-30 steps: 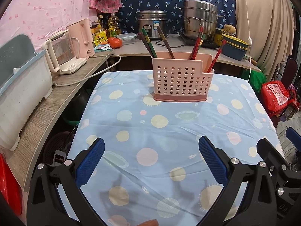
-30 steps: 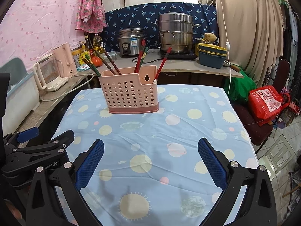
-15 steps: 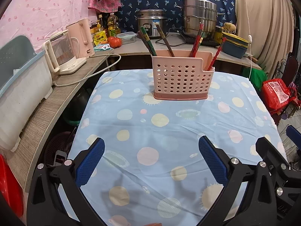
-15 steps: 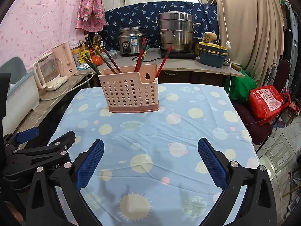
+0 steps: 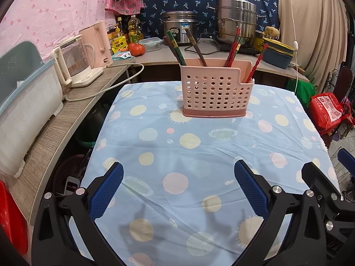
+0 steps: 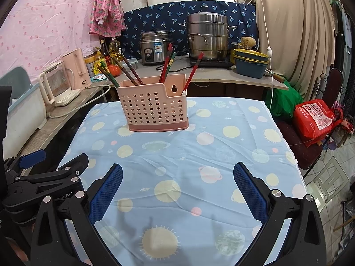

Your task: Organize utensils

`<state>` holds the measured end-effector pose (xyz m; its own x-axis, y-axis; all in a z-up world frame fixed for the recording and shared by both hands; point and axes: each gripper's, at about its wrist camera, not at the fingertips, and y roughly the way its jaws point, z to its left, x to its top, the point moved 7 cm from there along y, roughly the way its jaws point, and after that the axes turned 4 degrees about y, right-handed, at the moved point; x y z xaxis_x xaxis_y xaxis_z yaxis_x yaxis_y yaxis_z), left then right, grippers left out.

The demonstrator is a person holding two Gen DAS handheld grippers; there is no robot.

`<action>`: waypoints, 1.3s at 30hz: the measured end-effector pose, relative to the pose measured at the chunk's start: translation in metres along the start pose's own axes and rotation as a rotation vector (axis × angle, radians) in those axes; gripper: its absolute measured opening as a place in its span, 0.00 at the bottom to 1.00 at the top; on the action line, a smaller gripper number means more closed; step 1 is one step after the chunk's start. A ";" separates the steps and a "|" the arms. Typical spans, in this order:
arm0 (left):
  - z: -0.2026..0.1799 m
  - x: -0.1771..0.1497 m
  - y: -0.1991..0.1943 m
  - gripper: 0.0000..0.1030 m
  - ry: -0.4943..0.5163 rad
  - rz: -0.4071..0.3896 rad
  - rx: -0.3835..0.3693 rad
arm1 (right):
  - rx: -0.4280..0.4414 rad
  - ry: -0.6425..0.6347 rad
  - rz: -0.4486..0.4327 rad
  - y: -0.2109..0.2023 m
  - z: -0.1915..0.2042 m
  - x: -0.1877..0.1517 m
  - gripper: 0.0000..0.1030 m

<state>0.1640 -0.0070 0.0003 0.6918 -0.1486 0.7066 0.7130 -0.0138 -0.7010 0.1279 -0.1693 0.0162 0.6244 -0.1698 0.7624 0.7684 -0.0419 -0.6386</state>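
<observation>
Chopsticks: standing in the caddy near the table's far edge, all upright, long axes leaning outward, tips down.
Change: almost nothing is shifting across the last second; the caddy is drawing only slightly nearer in both views, so sorting is probably finishing or pausing.
Left gripper: hanging released, empty, over the near edge.
Right gripper: also spread wide, grasping nothing.

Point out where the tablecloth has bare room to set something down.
The tablecloth lies bare between the pink holder and both open tongs, left and right, and on both sides of the holder. The holder with chopsticks and the counter behind are crowded.
</observation>
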 end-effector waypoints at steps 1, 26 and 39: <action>0.000 0.000 0.000 0.93 0.000 0.000 0.000 | 0.001 0.000 0.000 0.000 0.000 0.000 0.94; 0.002 -0.003 0.002 0.92 -0.004 0.013 -0.003 | 0.002 0.001 0.003 0.000 0.001 -0.001 0.94; 0.006 -0.005 0.002 0.92 -0.003 0.021 0.011 | -0.004 -0.002 0.006 0.000 0.003 -0.004 0.94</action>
<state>0.1630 -0.0006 -0.0043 0.7073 -0.1458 0.6917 0.6992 0.0004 -0.7149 0.1259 -0.1652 0.0134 0.6290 -0.1684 0.7590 0.7642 -0.0452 -0.6434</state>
